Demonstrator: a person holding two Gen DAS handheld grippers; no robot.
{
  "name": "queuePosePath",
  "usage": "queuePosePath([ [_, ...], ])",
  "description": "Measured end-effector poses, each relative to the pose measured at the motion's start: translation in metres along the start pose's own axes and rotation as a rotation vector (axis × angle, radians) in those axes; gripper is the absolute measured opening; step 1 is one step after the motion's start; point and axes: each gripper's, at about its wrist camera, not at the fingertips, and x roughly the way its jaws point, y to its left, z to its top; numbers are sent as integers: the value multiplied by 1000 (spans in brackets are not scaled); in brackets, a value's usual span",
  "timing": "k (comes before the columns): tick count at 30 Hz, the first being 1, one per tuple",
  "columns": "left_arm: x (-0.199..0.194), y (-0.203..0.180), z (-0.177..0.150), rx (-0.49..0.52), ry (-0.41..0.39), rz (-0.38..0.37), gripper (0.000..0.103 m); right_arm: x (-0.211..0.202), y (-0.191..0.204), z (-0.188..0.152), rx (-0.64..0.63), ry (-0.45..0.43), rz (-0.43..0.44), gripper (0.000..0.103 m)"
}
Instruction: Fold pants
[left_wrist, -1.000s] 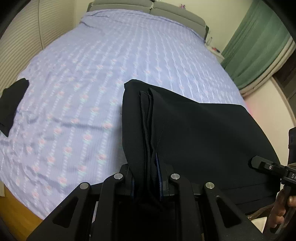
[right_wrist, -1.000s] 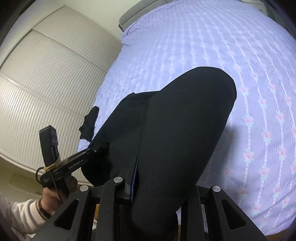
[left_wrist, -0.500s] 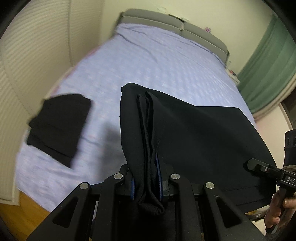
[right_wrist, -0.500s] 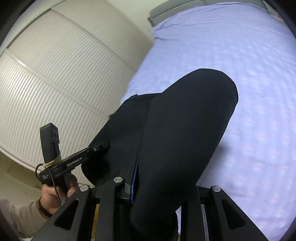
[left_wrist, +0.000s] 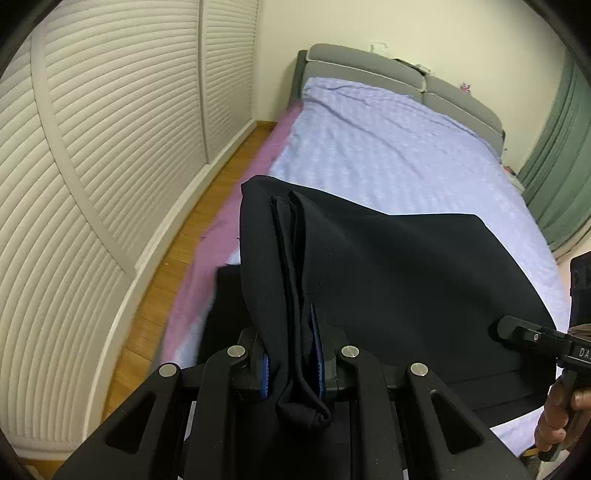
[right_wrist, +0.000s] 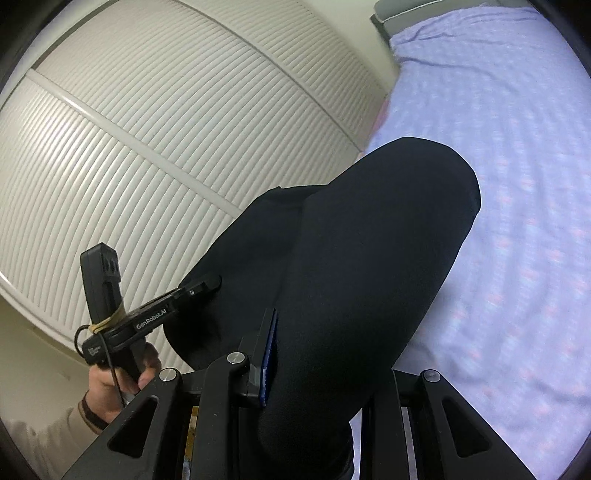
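— Black cloth fills most of what I see. What's hidden?

— My right gripper: the pants drape over it, so only the left pad shows and the far finger is buried. A dark patch under the pants, near the bed's left edge, is blurred; I can't tell what it is.

— How do the pants lie?

— Held up over the bed's near end, folded, the long side running left to right between my grippers.

— And your grip?

— My left gripper pinches a bunched edge, pointing along the bed toward the headboard. My right clamps the other end, tilted toward the slatted closet doors.
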Motion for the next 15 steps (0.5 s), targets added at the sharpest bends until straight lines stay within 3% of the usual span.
queuePosePath([
  [5,58,46,-2,7,30,9,18,78,-19,0,45,8,12,25],
  [10,142,78,-46,16,120,-15,19,148,-63,-38,120,60,-20,25],
  [15,165,89,-76,25,125,2,30,179,-100,-76,157,149,-95,27],
])
